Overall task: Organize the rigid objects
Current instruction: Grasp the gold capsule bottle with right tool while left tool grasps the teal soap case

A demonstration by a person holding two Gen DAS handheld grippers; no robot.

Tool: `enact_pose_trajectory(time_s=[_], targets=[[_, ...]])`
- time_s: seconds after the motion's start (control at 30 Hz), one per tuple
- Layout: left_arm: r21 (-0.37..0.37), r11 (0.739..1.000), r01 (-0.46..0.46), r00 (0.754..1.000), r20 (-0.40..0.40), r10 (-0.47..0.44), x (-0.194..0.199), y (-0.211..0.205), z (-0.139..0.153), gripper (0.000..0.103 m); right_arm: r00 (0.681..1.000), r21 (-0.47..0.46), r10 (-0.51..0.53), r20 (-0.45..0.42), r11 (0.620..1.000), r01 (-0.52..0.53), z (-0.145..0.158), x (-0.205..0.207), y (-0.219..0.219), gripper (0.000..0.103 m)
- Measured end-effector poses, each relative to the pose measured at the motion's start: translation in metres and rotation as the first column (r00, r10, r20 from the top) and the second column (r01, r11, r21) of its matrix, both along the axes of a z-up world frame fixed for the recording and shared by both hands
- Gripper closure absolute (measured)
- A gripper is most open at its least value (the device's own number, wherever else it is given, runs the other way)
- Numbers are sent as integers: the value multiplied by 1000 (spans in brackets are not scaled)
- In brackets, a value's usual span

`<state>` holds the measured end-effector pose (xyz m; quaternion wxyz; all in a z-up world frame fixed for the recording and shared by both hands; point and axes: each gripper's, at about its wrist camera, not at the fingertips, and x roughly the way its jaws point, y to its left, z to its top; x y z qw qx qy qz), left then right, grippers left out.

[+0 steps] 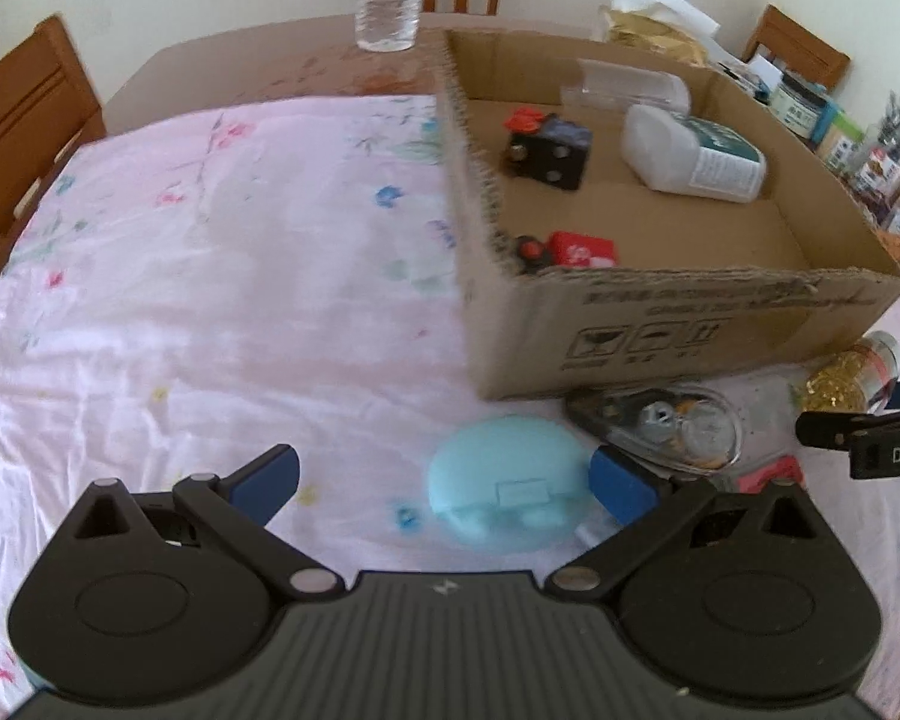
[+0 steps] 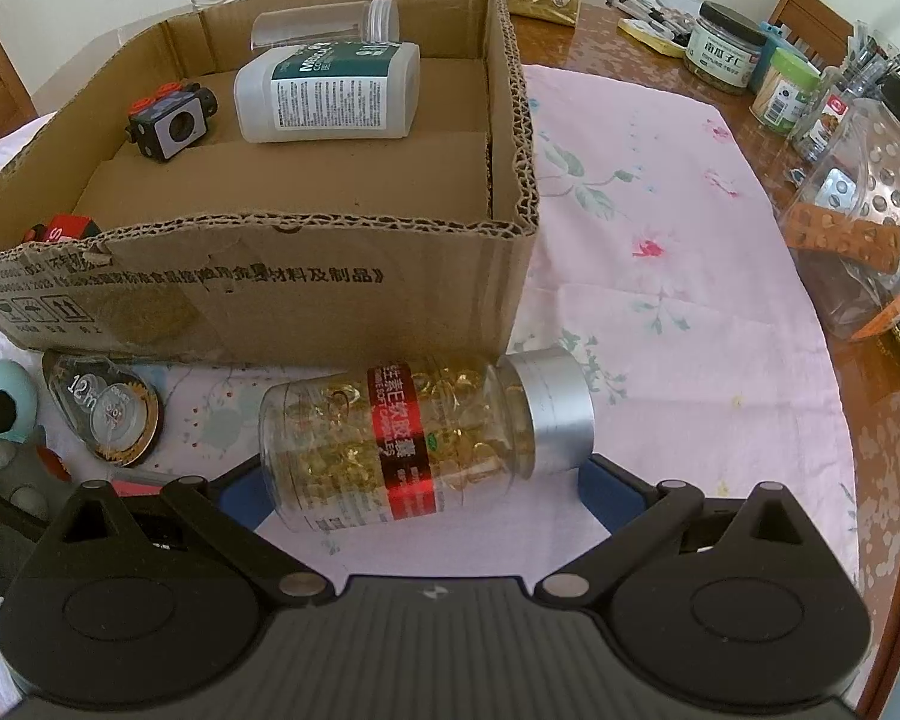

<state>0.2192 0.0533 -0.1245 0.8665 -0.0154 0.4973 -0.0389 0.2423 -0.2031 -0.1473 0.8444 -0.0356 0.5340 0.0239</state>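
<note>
- The left claw (image 1: pixel 444 483) is hanging low over the table, its blue-padded fingers (image 1: pixel 270 483) spread wide apart and gripping nothing.
- One left pad is sitting far out to the left; the other is lying close beside a round pale-blue case, though contact cannot be told.
- The right claw (image 2: pixel 423 489) is also reaching forward just above the table, with its jaws gaping.
- Its blue fingertips (image 2: pixel 606 489) are flanking a lying capsule bottle, one at each end, without clamping it.
- Part of the right claw is showing at the right edge of the left wrist view.
</note>
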Motion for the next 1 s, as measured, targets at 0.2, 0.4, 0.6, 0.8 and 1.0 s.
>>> enact_pose_trajectory(time_s=[0.2, 0.4, 0.6, 0.8, 1.0], targets=[[-3, 1000, -19, 1000, -12, 18, -7, 13, -1, 1, 1000, 0, 4, 2, 1000, -4, 0, 0, 1, 0], [85, 996, -11, 1000, -26, 14, -11, 17, -4, 0, 1000, 0, 5, 3, 1000, -5, 0, 0, 1, 0], [88, 995, -38, 999, -17, 39, -12, 23, -2, 1, 1000, 1, 6, 16, 1000, -6, 0, -2, 1, 0], [66, 997, -40, 998, 42, 37, -5, 6, -1, 1, 1000, 0, 8, 19, 1000, -8, 0, -2, 1, 0], [74, 995, -69, 996, 69, 64, 1, -5, -6, 26, 1000, 0, 6, 29, 1000, -6, 0, -4, 1, 0]])
